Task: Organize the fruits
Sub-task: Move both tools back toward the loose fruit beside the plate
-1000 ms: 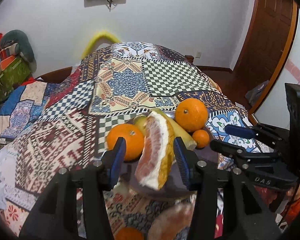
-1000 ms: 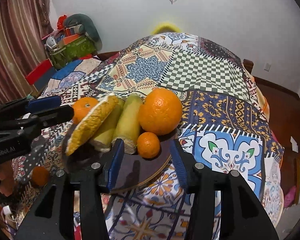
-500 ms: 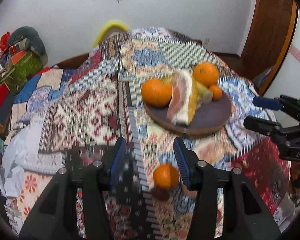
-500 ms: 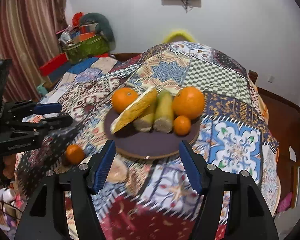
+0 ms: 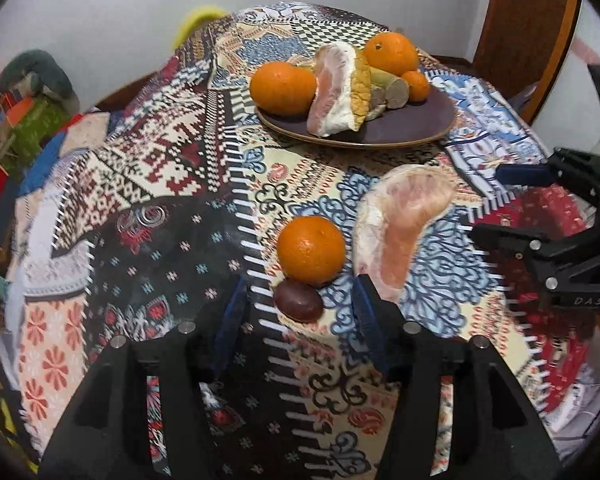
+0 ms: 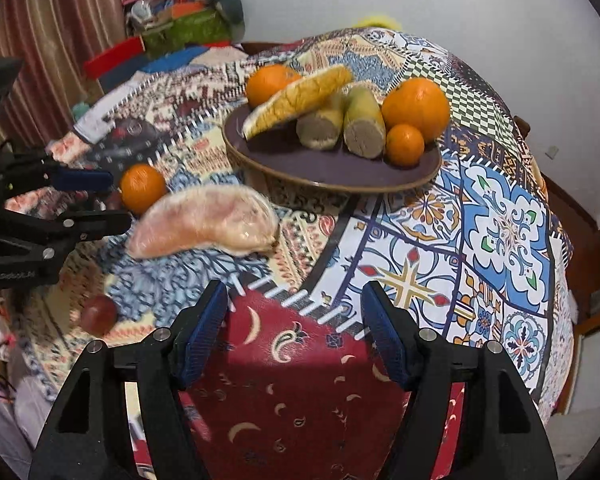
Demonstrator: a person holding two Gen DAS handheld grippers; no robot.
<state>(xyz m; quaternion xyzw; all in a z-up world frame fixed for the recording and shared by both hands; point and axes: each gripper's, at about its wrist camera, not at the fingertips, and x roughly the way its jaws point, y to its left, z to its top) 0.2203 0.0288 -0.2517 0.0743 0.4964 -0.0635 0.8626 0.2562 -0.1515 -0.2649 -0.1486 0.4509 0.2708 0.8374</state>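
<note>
1. The left gripper (image 5: 300, 312) hovers low over the patchwork tablecloth (image 5: 140, 184), jaws apart and holding nothing. Just ahead of its fingers lies a small dark red fruit (image 5: 299, 301), perhaps a plum or date, touching the near side of a loose orange (image 5: 311, 249).
2. The right gripper (image 6: 296, 332) also stands with jaws apart and empty, over the red patch of cloth near the table's front edge, with nothing between its fingers.
3. The next step looks like fetching one of the loose fruits. For the orange, I would come down from above so that the fingers straddle its widest part, minding the dark fruit, which could roll if nudged.
4. Beside the orange, apart from it, lies a peeled pomelo segment (image 5: 404, 224). It looks soft, so a light squeeze across its thick middle would suit.
5. Further off stands the purple plate (image 5: 428, 116), which carries two large oranges, a small orange (image 5: 416, 85), a pomelo wedge with rind (image 5: 340, 88) and two cut yellow-green pieces I cannot name.
6. Open room: the plate's near half is bare, a fair landing place. The cloth falls away at the table edge close to both grippers, and the right gripper sits near the pomelo segment, so the arms could crowd each other there.
</note>
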